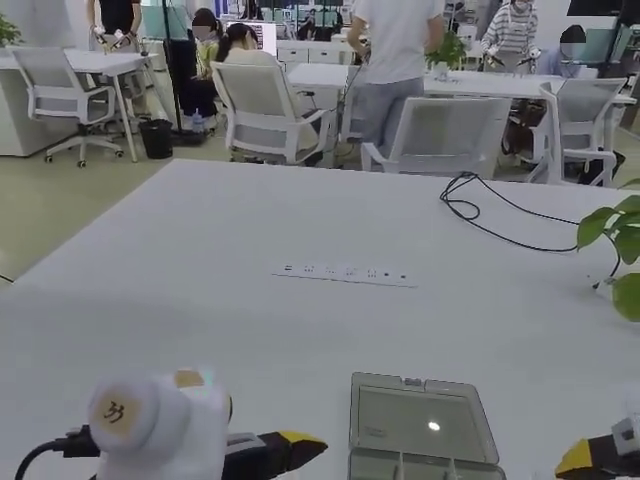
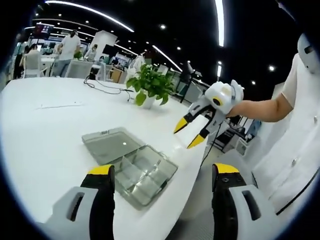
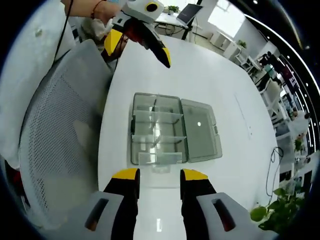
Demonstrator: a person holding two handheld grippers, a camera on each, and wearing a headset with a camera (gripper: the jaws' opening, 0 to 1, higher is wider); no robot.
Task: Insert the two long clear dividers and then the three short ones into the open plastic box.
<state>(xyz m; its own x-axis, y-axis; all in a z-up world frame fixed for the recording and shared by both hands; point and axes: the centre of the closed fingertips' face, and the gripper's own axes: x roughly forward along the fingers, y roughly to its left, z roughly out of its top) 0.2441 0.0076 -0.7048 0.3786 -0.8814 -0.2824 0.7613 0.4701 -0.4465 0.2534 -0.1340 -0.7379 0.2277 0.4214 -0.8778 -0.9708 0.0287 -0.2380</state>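
Note:
The clear plastic box (image 3: 162, 131) lies open near the table's front edge, its lid (image 1: 420, 418) flat on the far side. Clear dividers (image 3: 157, 125) stand inside the tray and split it into compartments; how many I cannot tell. My left gripper (image 1: 300, 447) is left of the box, open, with nothing between its jaws. In the left gripper view the left gripper (image 2: 162, 170) faces the box (image 2: 132, 167). My right gripper (image 3: 159, 175) hovers just off the box's right side, open and holding nothing. The right gripper (image 2: 192, 134) also appears with spread jaws in the left gripper view.
A flush power strip (image 1: 345, 273) sits mid-table. A black cable (image 1: 480, 205) loops at the far right beside a green plant (image 1: 615, 245). A mesh chair (image 3: 60, 135) stands at the table's near edge. White chairs (image 1: 265, 110) and people are beyond.

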